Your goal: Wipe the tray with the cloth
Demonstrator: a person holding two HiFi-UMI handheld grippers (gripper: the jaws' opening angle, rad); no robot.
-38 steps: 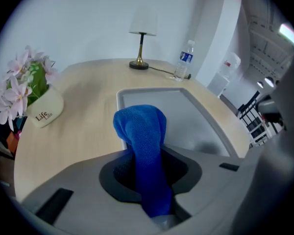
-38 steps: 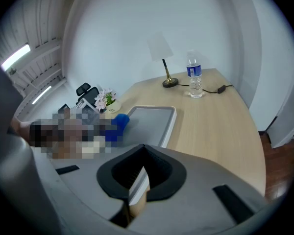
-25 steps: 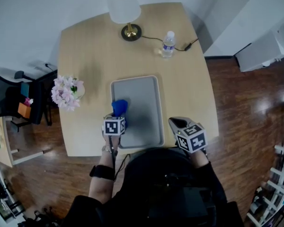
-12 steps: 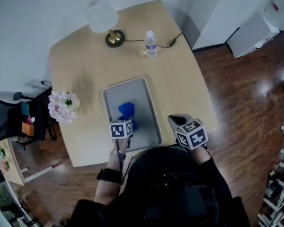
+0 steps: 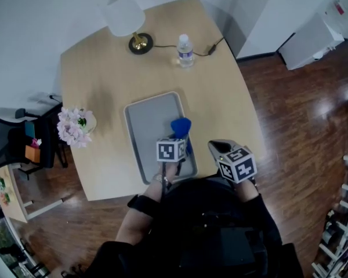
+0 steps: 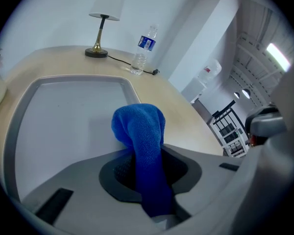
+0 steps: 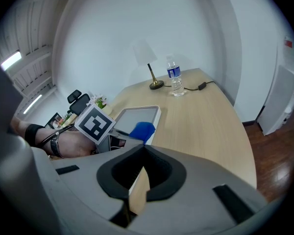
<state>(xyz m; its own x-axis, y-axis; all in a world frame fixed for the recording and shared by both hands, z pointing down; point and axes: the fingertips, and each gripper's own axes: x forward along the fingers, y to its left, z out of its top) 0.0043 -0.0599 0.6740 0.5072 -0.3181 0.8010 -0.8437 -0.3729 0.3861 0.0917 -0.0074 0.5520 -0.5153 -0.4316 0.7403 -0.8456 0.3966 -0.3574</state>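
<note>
Grips a blue cloth (image 5: 181, 126) in the left tool (image 5: 178, 140), jaws partly closed and pressed on its folded lower end, the rounded bunch sticking out past the tips. Holds that bunch over the right part of the grey tray (image 5: 146, 126), close to its right rim; cannot tell whether it touches the tray floor. Holds the right tool (image 5: 219, 147) just beside the tray's right edge, above the pale wooden worktop (image 5: 220, 91), jaws drawn together to a thin slit with nothing between them. Shows, farther back on the worktop, a lamp (image 5: 127, 22), a water bottle (image 5: 185, 50) and, at the left edge, pink flowers (image 5: 74, 126).
</note>
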